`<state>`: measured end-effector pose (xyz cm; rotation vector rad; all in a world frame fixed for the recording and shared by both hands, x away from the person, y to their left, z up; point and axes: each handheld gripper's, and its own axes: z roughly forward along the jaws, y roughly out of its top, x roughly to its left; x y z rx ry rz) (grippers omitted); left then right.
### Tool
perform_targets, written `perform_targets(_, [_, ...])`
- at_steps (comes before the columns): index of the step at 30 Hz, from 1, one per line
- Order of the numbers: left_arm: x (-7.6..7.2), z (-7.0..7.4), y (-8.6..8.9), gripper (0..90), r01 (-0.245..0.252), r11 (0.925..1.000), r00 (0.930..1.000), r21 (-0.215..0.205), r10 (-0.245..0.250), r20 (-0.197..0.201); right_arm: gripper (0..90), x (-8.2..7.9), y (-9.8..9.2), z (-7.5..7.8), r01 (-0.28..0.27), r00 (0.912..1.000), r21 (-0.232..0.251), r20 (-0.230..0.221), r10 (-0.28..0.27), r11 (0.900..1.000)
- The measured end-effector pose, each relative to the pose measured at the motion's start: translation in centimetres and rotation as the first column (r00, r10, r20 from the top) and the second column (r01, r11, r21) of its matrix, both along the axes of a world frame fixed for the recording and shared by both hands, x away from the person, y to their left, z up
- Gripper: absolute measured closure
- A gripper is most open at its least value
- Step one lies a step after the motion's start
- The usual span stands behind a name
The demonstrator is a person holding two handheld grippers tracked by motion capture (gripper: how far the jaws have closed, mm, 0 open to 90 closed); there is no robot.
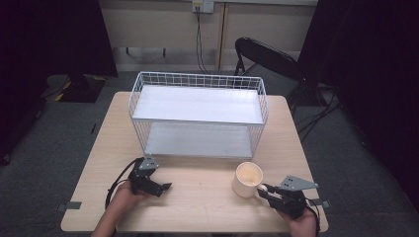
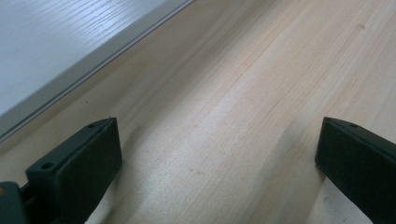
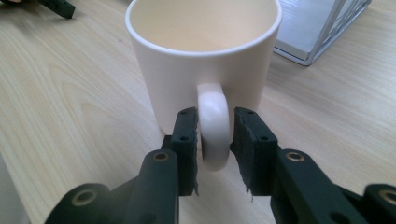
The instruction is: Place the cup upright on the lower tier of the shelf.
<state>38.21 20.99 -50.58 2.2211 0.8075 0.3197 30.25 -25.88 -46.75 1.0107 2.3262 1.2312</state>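
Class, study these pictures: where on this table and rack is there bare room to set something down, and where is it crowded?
Both rack shelves lie bare. The table is bare left of the rack, and between the left gripper and the mug. It is crowded at the front right, where the right gripper clamps the mug's handle.

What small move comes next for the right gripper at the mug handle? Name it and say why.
Probably lift the mug straight up a little. The right gripper has its jaws closed on both sides of the handle, and the mug stands upright on the table, apart from the wire rack.
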Motion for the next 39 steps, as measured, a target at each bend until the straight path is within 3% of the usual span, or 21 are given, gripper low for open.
perform_targets(23, [0.0,0.0,0.0,0.0,0.0,1.0,1.0,0.0,0.0,0.0,77.1,0.07,-0.07,0.1,-0.004,1.0,0.013,-0.002,0.004,1.0])
perform_targets(31, [0.0,0.0,0.0,0.0,0.0,1.0,1.0,0.0,0.0,0.0,79.1,0.05,0.0,0.22,-0.012,0.9996,-0.026,0.026,0.013,1.0])
perform_targets(39, [0.0,0.0,0.0,0.0,0.0,1.0,1.0,-0.001,0.0,0.0,79.6,0.07,-0.33,0.41,-0.004,0.9993,-0.014,0.036,0.004,1.0])
